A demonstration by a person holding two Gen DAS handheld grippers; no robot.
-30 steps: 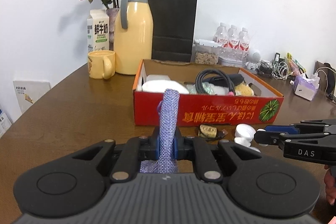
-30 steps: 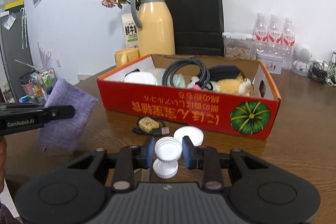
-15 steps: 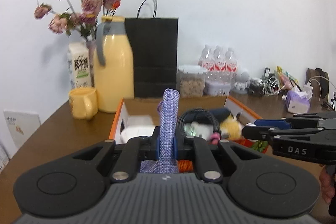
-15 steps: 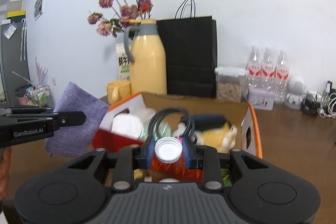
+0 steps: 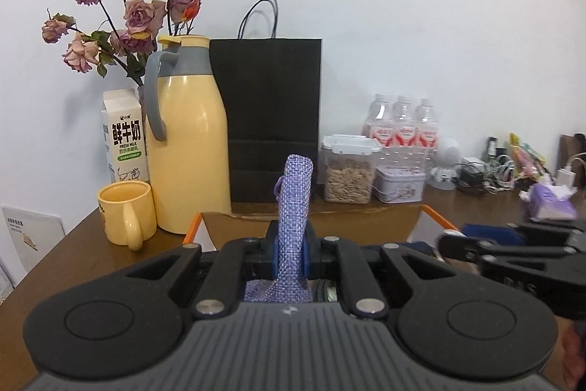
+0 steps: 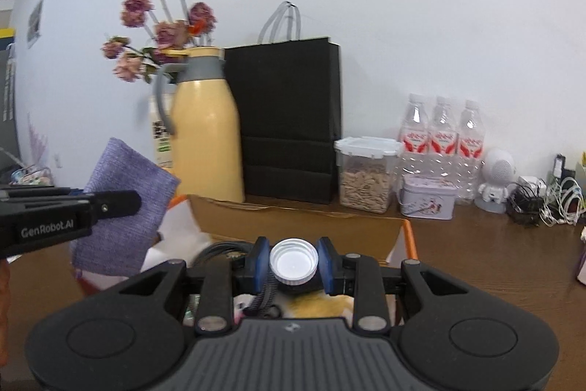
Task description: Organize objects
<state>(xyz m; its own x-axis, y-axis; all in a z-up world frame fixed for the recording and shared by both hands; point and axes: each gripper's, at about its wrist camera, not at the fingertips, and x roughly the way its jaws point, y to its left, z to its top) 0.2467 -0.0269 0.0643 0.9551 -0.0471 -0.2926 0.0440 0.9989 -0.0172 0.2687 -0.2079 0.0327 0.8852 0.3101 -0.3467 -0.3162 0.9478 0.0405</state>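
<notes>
My left gripper (image 5: 289, 253) is shut on a purple woven pouch (image 5: 295, 204), held upright above the near part of the orange cardboard box (image 5: 421, 218). The pouch (image 6: 124, 207) and the left gripper (image 6: 121, 202) also show at the left of the right wrist view. My right gripper (image 6: 293, 262) is shut on a white bottle cap (image 6: 293, 261) and holds it over the box (image 6: 293, 218), above a black cable and a yellow plush toy inside. The right gripper (image 5: 450, 240) shows at the right of the left wrist view.
Behind the box stand a yellow thermos jug (image 5: 186, 141), a black paper bag (image 5: 271, 120), a yellow mug (image 5: 126, 215), a milk carton (image 5: 124, 138), dried roses, a seed jar (image 5: 349, 171), a tin (image 5: 399, 184) and water bottles (image 5: 401, 127). Cables and a tissue pack lie at the right.
Both grippers have risen from table level and moved forward over the box, the left with the pouch, the right with the cap lifted off the table.
</notes>
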